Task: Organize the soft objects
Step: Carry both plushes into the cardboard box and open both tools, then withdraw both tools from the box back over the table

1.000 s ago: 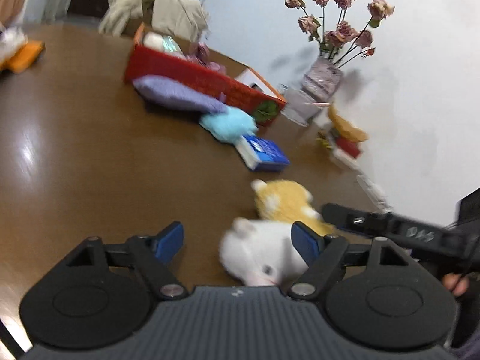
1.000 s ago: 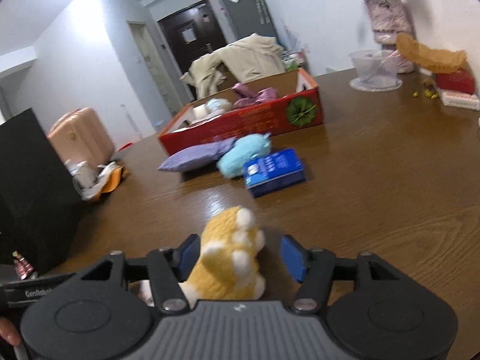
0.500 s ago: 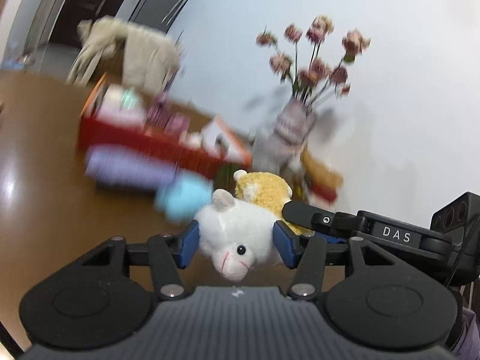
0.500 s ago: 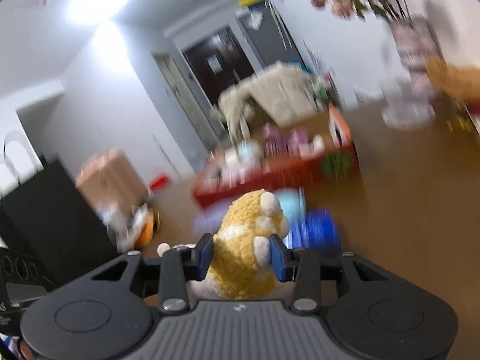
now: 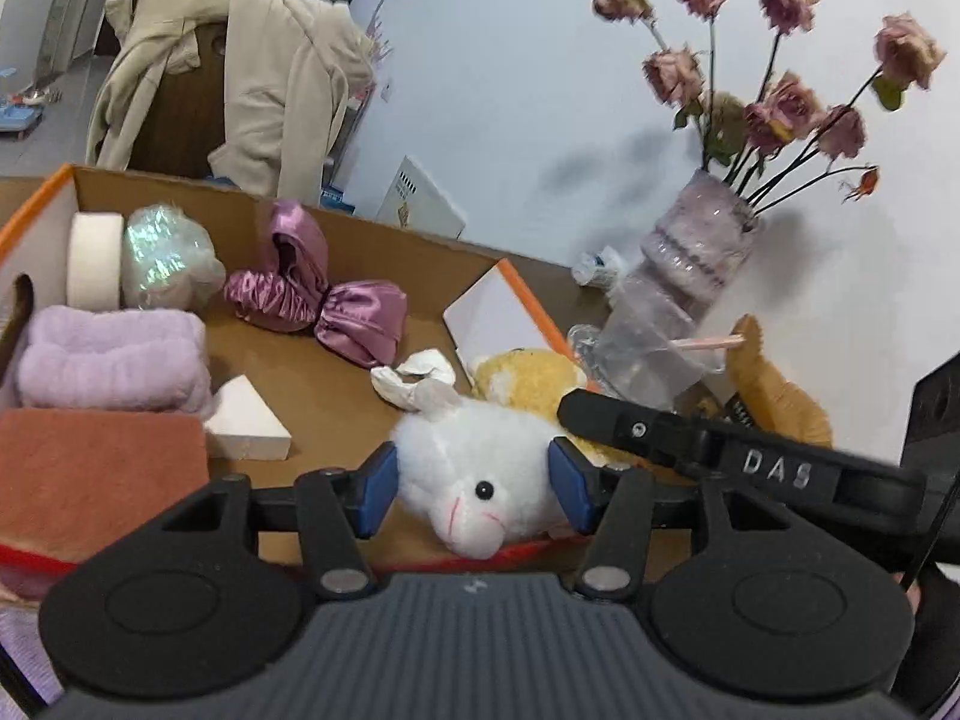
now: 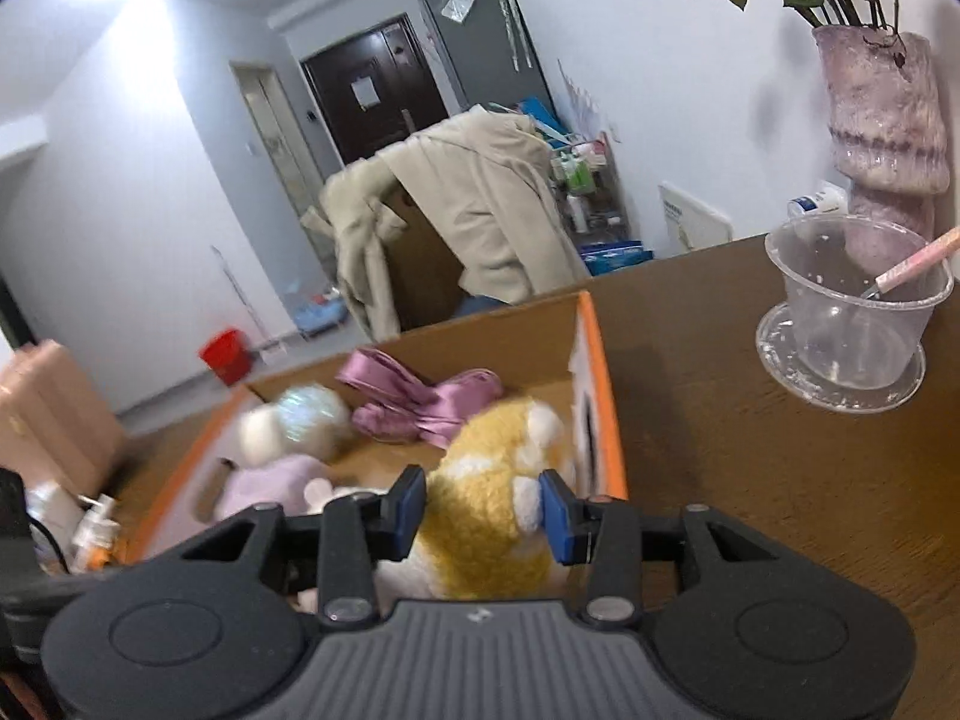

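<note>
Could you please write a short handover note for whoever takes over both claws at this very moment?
Left claw: shut on the white plush toy with a pink snout, held above the near edge of the open cardboard box with orange rims.
Right claw: shut on the yellow-and-white plush toy, over the box's right end.
Already in the box: folded lilac towel, purple satin bonnet, iridescent puff, rust-coloured cloth.
Left to do: lower and release both toys into free floor space near the crumpled white tissue.
</note>
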The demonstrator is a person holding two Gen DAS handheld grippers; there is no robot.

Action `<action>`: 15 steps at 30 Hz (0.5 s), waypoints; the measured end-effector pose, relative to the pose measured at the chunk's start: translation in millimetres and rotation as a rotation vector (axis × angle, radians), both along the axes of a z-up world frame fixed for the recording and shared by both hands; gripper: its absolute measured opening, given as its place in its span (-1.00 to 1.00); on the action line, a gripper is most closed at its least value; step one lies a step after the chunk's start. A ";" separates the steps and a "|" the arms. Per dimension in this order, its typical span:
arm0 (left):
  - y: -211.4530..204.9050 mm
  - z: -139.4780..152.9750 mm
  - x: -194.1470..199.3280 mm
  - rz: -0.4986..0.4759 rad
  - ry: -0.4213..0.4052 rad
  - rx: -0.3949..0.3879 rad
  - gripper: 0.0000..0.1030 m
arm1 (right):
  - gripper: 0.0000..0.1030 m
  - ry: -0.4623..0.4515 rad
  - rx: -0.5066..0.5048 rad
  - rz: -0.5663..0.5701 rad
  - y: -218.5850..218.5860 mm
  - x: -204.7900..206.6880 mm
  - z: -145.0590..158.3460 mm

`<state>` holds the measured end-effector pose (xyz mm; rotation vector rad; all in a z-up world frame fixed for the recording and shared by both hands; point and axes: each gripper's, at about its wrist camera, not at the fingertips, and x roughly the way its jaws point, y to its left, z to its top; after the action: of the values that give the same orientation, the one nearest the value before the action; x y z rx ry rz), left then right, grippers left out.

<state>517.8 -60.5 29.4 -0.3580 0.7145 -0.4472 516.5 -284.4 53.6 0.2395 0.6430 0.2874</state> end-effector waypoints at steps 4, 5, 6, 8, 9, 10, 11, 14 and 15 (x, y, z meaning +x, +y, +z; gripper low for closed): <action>-4.6 -14.8 12.7 -0.009 0.037 0.047 0.06 | -0.28 0.040 -0.062 -0.002 5.4 7.4 -16.1; -4.9 -16.8 13.9 -0.013 0.036 0.058 0.04 | -0.34 0.037 -0.098 -0.005 8.9 7.8 -17.8; -4.0 -15.5 10.6 -0.019 0.025 0.065 0.07 | -0.32 0.026 -0.140 -0.009 13.1 5.0 -17.7; 1.4 -6.4 1.3 -0.026 -0.003 0.051 0.31 | -0.25 0.031 -0.169 -0.013 18.2 -1.2 -14.0; 4.6 0.5 -4.2 -0.031 -0.019 0.047 0.39 | -0.26 0.024 -0.183 -0.015 19.9 -3.8 -10.3; 9.1 10.5 -13.0 -0.029 -0.043 0.055 0.39 | -0.26 0.005 -0.198 -0.016 20.6 -8.4 -3.8; 13.3 20.0 -21.5 -0.033 -0.067 0.066 0.39 | -0.26 -0.010 -0.200 -0.018 20.5 -13.2 3.1; 30.7 53.7 -57.2 -0.021 -0.146 0.132 0.54 | -0.23 -0.082 -0.193 0.001 19.5 -40.9 36.9; 35.4 62.4 -68.4 -0.011 -0.165 0.162 0.56 | -0.16 -0.118 -0.207 0.011 20.8 -54.6 50.3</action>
<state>449.4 -25.2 91.8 -0.1630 0.5876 -0.4208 461.9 -263.6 104.0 0.0206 0.5523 0.2418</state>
